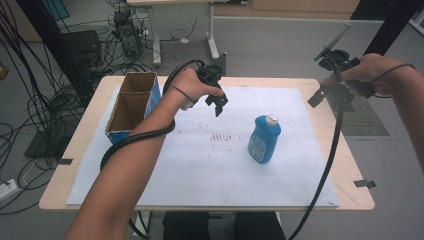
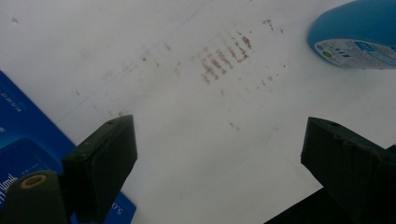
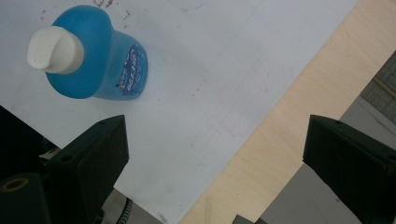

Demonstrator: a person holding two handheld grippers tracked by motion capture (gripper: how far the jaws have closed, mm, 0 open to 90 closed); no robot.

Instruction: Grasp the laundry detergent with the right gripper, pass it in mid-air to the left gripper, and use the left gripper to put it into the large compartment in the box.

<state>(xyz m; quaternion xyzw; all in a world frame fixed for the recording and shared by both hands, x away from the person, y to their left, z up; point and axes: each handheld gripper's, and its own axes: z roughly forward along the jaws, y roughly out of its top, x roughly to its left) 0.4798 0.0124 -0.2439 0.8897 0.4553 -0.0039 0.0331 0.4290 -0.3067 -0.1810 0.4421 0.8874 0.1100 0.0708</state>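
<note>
Glossy blue plastic bottle (image 1: 263, 139), rounded shoulders, white cap; upright on sheet.

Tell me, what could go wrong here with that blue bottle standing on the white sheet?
The tall blue plastic bottle with a white cap stands upright and alone, so a sideways nudge from a claw might tip it over. The left claw and the right claw both hang open above the table, apart from the bottle; a misjudged descent could knock its cap. The long black cable trailing from the right claw passes near the bottle and might sweep it.
</note>
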